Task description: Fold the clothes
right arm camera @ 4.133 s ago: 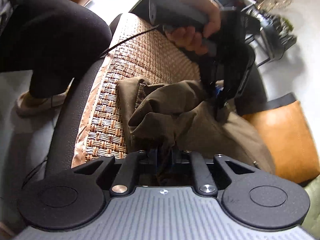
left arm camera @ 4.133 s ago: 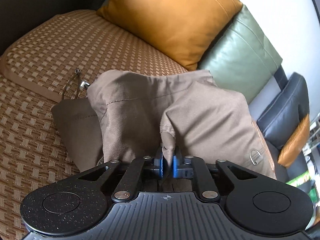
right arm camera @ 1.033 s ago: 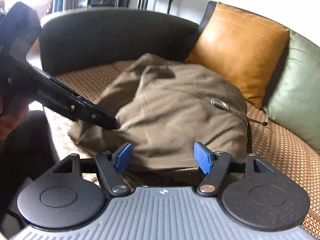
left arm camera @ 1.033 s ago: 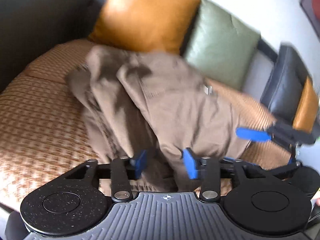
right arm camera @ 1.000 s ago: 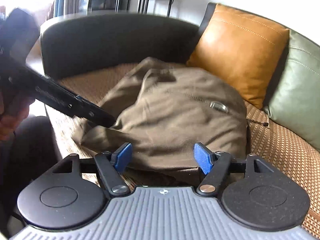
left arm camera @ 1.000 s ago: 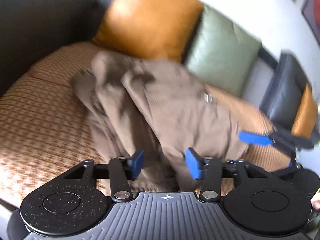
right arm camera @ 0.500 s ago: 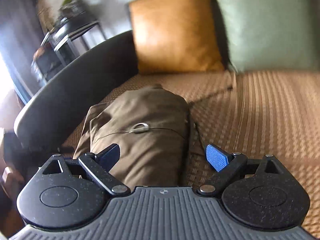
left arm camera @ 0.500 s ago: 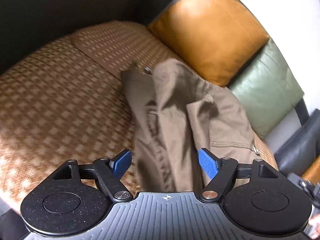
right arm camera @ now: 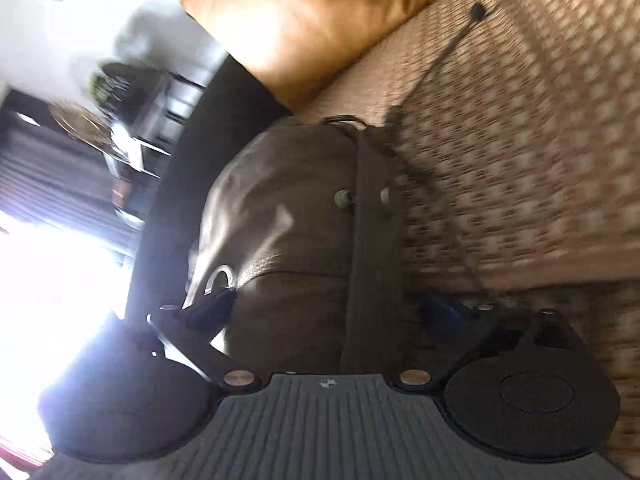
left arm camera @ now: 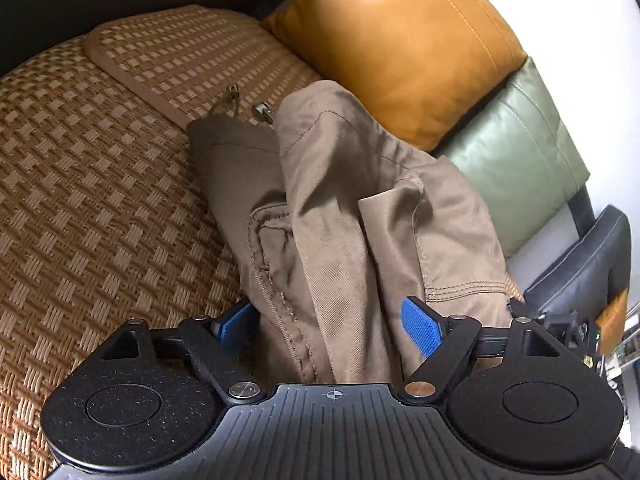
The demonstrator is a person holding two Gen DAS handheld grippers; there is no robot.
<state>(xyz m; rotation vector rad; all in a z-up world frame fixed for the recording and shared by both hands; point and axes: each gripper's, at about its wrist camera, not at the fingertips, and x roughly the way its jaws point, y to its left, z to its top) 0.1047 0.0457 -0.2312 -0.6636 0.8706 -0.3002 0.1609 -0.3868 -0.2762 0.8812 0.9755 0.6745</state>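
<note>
One brown jacket (left arm camera: 352,216), half-bundled on the woven sofa mat (left arm camera: 92,200), 12 o'clock of both grippers; soft, limp twill, light, grip a stitched hem at 1 o'clock; left gripper (left arm camera: 332,326) wide, cloth between pads, nothing pinched; right gripper (right arm camera: 324,312) wide, jaws closing, straddling cloth; two cushions, orange (left arm camera: 400,40) and green (left arm camera: 516,152)

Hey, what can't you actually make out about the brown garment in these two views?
- Left wrist view: the brown garment's near end, hidden behind the left hand-held gripper.
- Right wrist view: garment and woven mat smeared by motion blur.
- Left of the right wrist view: window glare washes out detail.
</note>
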